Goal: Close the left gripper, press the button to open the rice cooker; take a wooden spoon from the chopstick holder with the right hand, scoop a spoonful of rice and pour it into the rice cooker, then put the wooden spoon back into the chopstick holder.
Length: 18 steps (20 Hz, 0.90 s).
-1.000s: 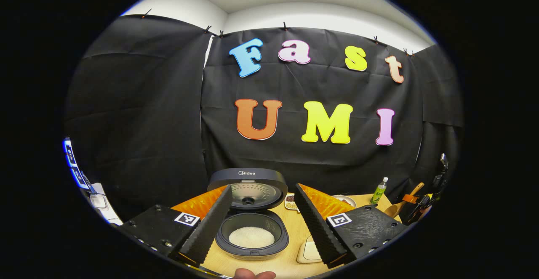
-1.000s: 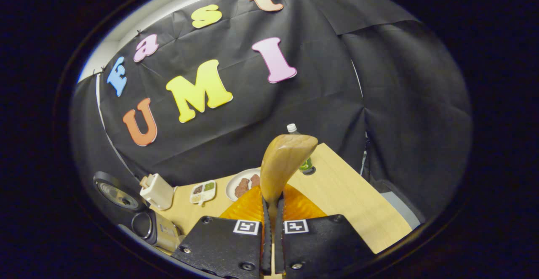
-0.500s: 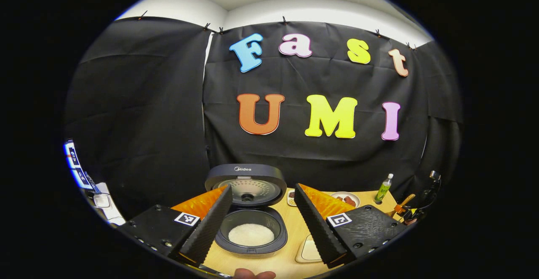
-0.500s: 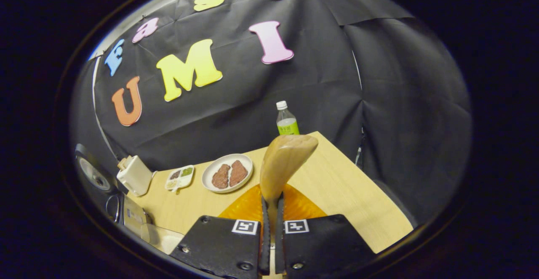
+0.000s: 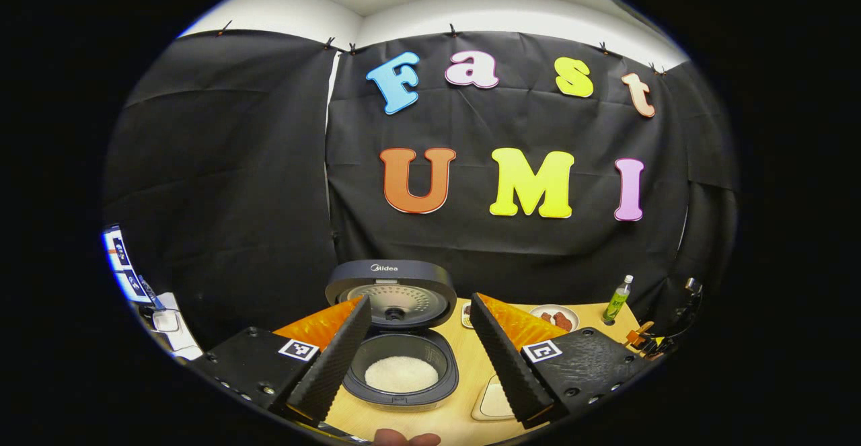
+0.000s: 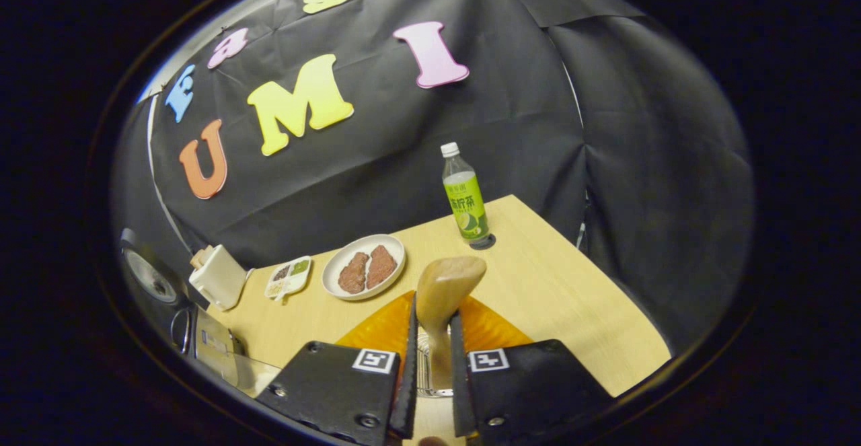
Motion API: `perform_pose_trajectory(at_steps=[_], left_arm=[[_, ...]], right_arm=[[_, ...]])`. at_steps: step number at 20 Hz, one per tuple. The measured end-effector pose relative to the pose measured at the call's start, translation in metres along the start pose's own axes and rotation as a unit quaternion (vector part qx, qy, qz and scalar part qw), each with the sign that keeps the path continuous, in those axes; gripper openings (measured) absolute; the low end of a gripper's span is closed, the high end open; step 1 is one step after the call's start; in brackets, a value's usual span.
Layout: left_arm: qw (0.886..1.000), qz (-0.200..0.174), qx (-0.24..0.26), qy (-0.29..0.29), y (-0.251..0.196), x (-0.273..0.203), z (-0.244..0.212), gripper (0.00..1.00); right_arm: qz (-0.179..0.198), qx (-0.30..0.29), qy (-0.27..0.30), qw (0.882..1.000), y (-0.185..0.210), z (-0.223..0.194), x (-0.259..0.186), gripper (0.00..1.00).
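Rice lies in open rice cooker beyond released left tongs; right tongs slack around wooden spoon.

Wooden spoon: smooth, satin wood. Table: matt pale wood grain. Rice cooker: dark matt plastic, perforated metal inner lid. Bottle: clear glossy plastic.

The brand name "Midea" stands in pale letters on the raised lid of the rice cooker. A green bottle on the table carries a printed label, too small to make out.
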<state>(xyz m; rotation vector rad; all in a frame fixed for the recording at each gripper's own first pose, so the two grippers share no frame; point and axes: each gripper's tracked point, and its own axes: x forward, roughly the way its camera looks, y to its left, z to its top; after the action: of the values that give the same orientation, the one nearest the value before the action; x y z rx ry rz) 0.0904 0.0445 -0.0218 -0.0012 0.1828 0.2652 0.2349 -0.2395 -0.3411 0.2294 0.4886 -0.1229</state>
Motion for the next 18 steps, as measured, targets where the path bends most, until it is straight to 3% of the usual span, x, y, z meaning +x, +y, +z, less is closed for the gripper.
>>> perform_pose_trajectory(at_steps=[1,2,4,6,7,14,18], left_arm=[[1.0,0.0,0.001,-0.002,-0.001,0.001,0.0,0.89],[1.0,0.0,0.001,-0.003,-0.001,0.002,0.0,0.95],[1.0,-0.003,0.001,-0.01,-0.001,0.005,0.005,0.95],[1.0,0.001,-0.007,-0.016,0.003,0.008,0.011,0.89],[1.0,0.004,-0.01,-0.017,0.004,0.01,0.012,0.95],[1.0,0.026,-0.003,0.001,0.031,0.043,0.04,0.95],[0.998,0.026,-0.024,0.042,0.041,0.08,0.047,0.95]], right_arm=[[-0.001,-0.01,-0.009,1.0,-0.001,0.008,-0.006,0.39],[-0.007,-0.02,-0.019,1.0,-0.003,0.018,-0.01,0.54],[-0.014,-0.036,-0.048,0.998,-0.005,0.044,-0.023,0.83],[-0.018,-0.051,-0.076,0.996,0.0,0.07,-0.042,0.92],[-0.017,-0.059,-0.093,0.994,0.004,0.083,-0.052,0.99],[0.034,-0.094,-0.168,0.981,0.075,0.146,-0.13,0.99],[0.069,-0.109,-0.195,0.972,0.112,0.155,-0.165,1.0]])
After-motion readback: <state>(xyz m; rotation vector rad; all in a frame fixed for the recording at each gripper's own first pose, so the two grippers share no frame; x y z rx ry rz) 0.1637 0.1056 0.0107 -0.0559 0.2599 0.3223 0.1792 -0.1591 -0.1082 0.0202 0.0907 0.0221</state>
